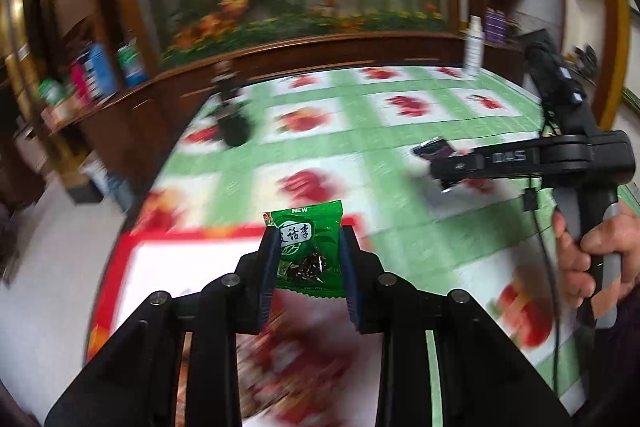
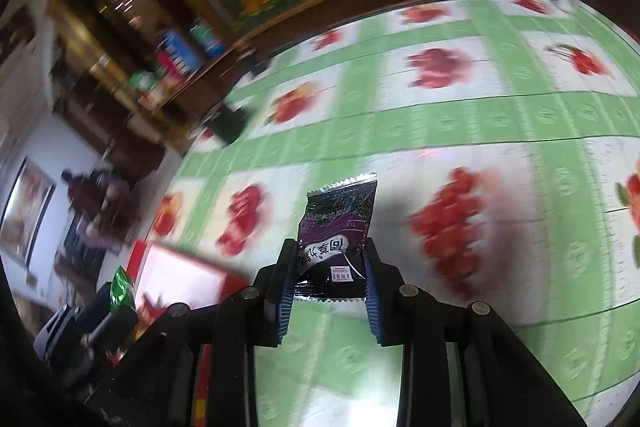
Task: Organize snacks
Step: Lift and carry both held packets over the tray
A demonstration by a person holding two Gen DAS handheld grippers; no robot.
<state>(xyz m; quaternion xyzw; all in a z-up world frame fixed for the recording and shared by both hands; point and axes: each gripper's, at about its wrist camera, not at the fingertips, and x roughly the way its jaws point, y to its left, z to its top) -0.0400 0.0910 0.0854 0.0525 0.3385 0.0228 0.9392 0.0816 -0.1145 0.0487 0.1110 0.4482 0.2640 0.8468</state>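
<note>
My left gripper (image 1: 308,251) is shut on a green snack packet (image 1: 310,247) and holds it in the air over a red-rimmed white box (image 1: 176,259) at the table's near left. My right gripper (image 2: 328,263) is shut on a dark purple snack packet (image 2: 338,227), lifted above the green-and-white fruit-print tablecloth (image 2: 440,123). In the left wrist view the right gripper (image 1: 444,167) shows at the right, the purple packet (image 1: 434,149) at its tip and a hand (image 1: 592,251) on its handle. The right wrist view shows the green packet (image 2: 121,291) and the red box (image 2: 180,275) at the lower left.
A black object (image 1: 232,123) stands near the table's far left edge. A white bottle (image 1: 474,47) is at the far right. A wooden cabinet (image 1: 320,51) with a flower picture runs behind the table. Shelves with boxes and bottles (image 1: 100,71) are at the left.
</note>
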